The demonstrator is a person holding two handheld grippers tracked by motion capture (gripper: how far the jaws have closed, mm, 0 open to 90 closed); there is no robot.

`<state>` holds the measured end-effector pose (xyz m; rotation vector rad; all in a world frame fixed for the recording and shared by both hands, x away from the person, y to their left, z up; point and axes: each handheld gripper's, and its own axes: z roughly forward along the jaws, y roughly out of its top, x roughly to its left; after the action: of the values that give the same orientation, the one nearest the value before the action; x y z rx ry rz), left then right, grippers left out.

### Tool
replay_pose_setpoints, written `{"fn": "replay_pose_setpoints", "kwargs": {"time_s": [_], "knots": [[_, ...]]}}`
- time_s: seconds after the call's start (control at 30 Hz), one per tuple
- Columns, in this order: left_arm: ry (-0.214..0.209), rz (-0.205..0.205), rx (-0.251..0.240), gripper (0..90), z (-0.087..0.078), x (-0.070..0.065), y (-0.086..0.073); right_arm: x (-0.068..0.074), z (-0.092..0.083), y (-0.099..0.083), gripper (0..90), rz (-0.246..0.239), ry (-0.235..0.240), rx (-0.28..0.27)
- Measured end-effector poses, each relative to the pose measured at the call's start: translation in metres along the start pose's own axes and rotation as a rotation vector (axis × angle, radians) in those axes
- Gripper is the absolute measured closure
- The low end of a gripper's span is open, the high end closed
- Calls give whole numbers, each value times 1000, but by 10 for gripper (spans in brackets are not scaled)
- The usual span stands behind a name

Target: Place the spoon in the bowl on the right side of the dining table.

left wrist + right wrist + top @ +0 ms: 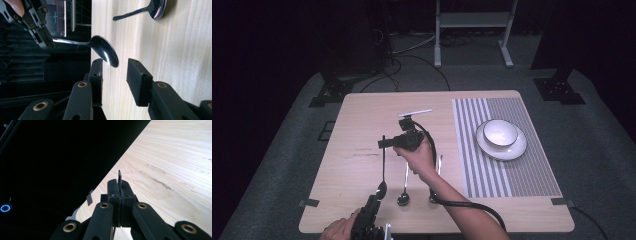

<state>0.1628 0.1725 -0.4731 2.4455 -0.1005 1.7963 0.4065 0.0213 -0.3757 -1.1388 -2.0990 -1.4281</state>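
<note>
My right gripper (pixel 383 144) is shut on the handle end of a dark metal spoon (pixel 383 167) over the middle of the wooden table (pixel 357 120). In the right gripper view the thin handle tip (pixel 119 173) sticks out between the closed pads of that gripper (pixel 119 182). The spoon runs toward the table's near edge, ending in its bowl (pixel 105 50). My left gripper (pixel 114 67) stands open right at that bowl, its pads apart and not pressing on it. From above, the left gripper (pixel 376 200) comes in at the near edge.
Two more spoons (pixel 403 195) (pixel 435 192) lie near the front edge, right of the held one. A striped placemat (pixel 492 170) covers the table's right side. On it, toward the back, a white plate (pixel 517 149) carries a white bowl (pixel 500 132). A cable trails from the right gripper.
</note>
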Motion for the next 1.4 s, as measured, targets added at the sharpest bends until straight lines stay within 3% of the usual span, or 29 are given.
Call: {"fn": "replay_pose_setpoints", "kwargs": {"time_s": [0.2, 0.63, 0.73, 0.97, 1.4], "knots": [[-15, -13, -4, 580, 0, 2, 0, -1, -5, 1, 893, -8, -18, -7], [11, -46, 16, 372, 2, 4, -3, -8, -23, 7, 893, 5, -42, -40], [12, -54, 16, 303, 2, 4, -3, -14, -36, 9, 893, 23, -51, -56], [22, -74, 15, 243, 3, 7, -4, -23, -58, 13, 893, 40, -69, -90], [11, -114, 11, 202, 5, 7, -7, -39, -116, 19, 893, 56, -125, -172]]}}
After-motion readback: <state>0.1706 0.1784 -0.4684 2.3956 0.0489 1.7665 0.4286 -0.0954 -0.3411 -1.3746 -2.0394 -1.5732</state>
